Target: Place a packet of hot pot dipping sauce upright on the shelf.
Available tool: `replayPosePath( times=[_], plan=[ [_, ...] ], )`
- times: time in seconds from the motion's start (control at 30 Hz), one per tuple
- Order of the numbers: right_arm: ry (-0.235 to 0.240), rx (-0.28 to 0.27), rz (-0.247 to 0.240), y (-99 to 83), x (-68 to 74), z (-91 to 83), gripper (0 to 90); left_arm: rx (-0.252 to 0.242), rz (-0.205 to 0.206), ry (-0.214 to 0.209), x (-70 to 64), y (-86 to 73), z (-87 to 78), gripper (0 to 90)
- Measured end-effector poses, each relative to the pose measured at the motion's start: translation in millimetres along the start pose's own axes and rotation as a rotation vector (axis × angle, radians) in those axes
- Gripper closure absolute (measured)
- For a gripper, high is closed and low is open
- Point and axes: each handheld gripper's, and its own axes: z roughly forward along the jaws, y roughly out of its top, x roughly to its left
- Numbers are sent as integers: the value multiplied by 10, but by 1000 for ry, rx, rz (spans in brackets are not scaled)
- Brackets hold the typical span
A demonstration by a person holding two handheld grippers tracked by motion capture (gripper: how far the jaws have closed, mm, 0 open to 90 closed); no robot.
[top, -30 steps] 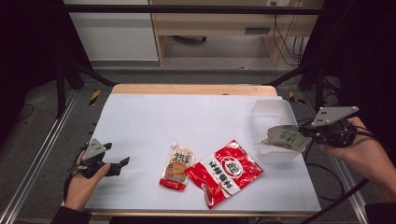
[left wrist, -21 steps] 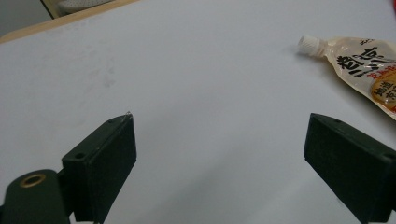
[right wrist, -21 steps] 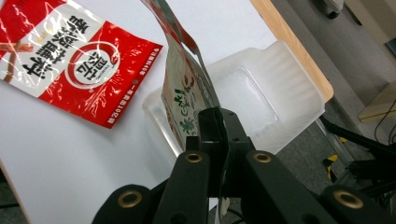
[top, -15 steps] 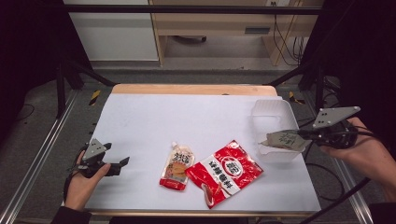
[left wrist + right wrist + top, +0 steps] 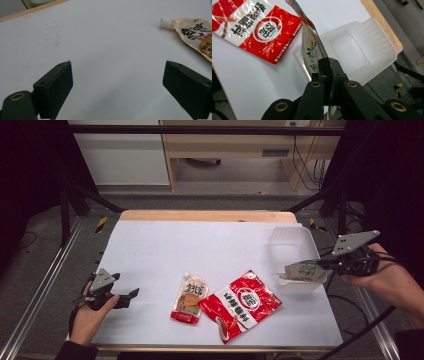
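I have a green-and-white packet (image 5: 303, 270) pinched flat in my right tongs (image 5: 320, 266), the jaws closed tight on its lower edge; in the right gripper view that packet (image 5: 312, 47) stands up on edge from the jaws, its top tilting toward the red snack bag (image 5: 254, 27); the clear plastic tub (image 5: 362, 50) lies just behind it. From the high view the packet hangs over the near rim of the tub (image 5: 290, 242), not yet inside it; so I judge the step in hand is carrying this 1 packet to the tub for packing. The next move, as I read it, calls for easing the packet farther over the tub's hollow, lowering it past the rim, and only then letting the jaws part; released too near the rim, it could slide out onto the counter (image 5: 200, 250). My left tongs (image 5: 131, 295) rest low on the counter well to the left of the tub, jaws spread wide and holding nothing; the spouted sauce pouch (image 5: 195, 32) lies ahead of them, between them and the tub, beside the red snack bag (image 5: 242, 304); those 2 remain to be packed.
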Motion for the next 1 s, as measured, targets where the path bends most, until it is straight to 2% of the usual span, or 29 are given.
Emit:
replayPosePath(
  times=[0.3, 0.5, 0.6, 0.7, 0.77, 0.83, 0.9, 1.0],
  plan=[
    [26, 21, 34, -100, -17, 279, 893, 0, -2, -4, 1, -2, 0, 94],
    [33, 32, 53, -140, 10, 385, 860, -1, -2, -4, -6, -2, 0, 94],
    [31, 23, 62, -154, 16, 382, 840, 1, -1, -5, -7, -2, 4, 93],
    [43, 27, 77, -166, 33, 370, 758, 1, 0, -5, -8, 0, 4, 93],
    [32, 28, 101, -162, 55, 362, 589, 1, 1, -5, -8, 1, 6, 93],
    [19, 19, 121, -154, 80, 356, 472, 2, 2, -5, -12, 1, 8, 93],
    [-4, 30, 108, -135, 129, 353, 371, 2, 4, -4, -15, 2, 7, 93],
    [-31, 9, 88, -69, 216, 332, 297, 3, 5, -4, -19, 1, 7, 92]
  ],
)
